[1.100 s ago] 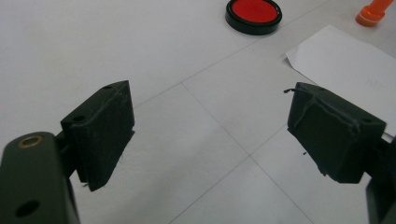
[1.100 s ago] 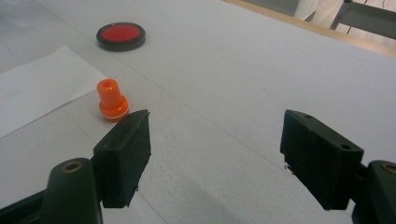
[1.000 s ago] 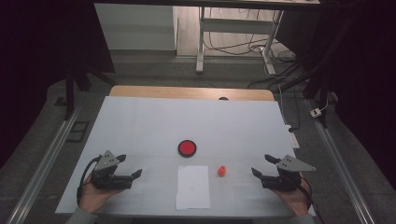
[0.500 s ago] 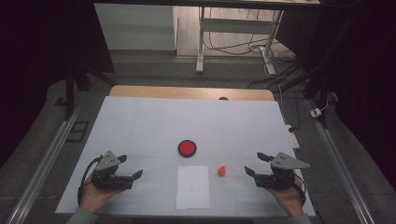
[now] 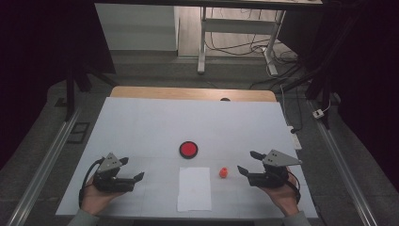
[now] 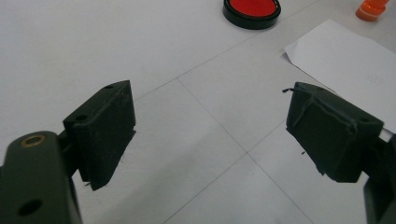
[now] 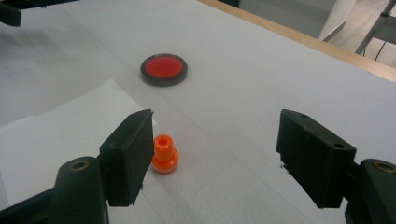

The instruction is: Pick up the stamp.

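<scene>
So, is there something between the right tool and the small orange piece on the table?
Nothing visible stands between them. The right tool is open and points at the orange piece, with only bare white table cover in the gap. The paper sheet and red disc lie beyond and aside.

Right gripper (image 7: 212,154) jaws wide apart, nothing between. Orange stamp (image 7: 164,153) upright beside the 9 o'clock jaw; red ink pad (image 7: 164,69) at 11; paper sheet (image 7: 56,135) at 9.

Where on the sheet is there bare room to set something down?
The far half beyond the red pad is bare, as is the strip left of the paper. It is tight between the orange stamp and the right tool.
</scene>
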`<act>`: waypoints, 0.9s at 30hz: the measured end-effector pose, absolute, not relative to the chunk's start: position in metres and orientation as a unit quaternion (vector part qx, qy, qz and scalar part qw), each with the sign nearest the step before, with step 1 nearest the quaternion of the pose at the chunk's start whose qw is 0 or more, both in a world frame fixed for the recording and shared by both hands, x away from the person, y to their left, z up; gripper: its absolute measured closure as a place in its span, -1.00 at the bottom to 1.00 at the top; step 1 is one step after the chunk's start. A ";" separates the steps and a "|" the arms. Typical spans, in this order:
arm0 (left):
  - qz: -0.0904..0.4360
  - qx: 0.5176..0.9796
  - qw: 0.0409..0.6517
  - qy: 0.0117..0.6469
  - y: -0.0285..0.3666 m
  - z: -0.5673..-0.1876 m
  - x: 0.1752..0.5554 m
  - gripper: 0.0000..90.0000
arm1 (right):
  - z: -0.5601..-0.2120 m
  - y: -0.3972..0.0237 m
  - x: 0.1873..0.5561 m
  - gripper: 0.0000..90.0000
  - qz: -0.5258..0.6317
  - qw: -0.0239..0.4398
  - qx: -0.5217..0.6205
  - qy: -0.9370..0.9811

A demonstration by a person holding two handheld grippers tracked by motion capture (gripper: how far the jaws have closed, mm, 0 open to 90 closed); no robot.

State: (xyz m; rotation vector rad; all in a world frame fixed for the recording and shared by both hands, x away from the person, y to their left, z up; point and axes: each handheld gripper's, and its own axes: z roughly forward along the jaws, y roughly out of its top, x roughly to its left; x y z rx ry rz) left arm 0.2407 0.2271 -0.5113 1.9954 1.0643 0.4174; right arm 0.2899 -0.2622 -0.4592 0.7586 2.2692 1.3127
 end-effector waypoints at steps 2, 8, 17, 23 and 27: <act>0.166 0.794 0.406 0.422 0.226 -0.512 0.241 -0.65 | -0.456 -0.256 0.293 -0.40 0.469 0.204 0.268 0.816; 0.165 0.794 0.407 0.421 0.227 -0.512 0.241 -0.65 | -0.448 -0.241 0.298 -0.37 0.467 0.201 0.260 0.821; 0.165 0.795 0.405 0.420 0.227 -0.512 0.241 -0.65 | -0.459 -0.226 0.301 -0.37 0.459 0.183 0.249 0.833; 0.163 0.796 0.404 0.420 0.225 -0.512 0.241 -0.65 | -0.465 -0.223 0.302 -0.36 0.449 0.173 0.247 0.841; 0.162 0.796 0.403 0.421 0.225 -0.513 0.242 -0.65 | -0.472 -0.217 0.304 -0.36 0.441 0.164 0.245 0.848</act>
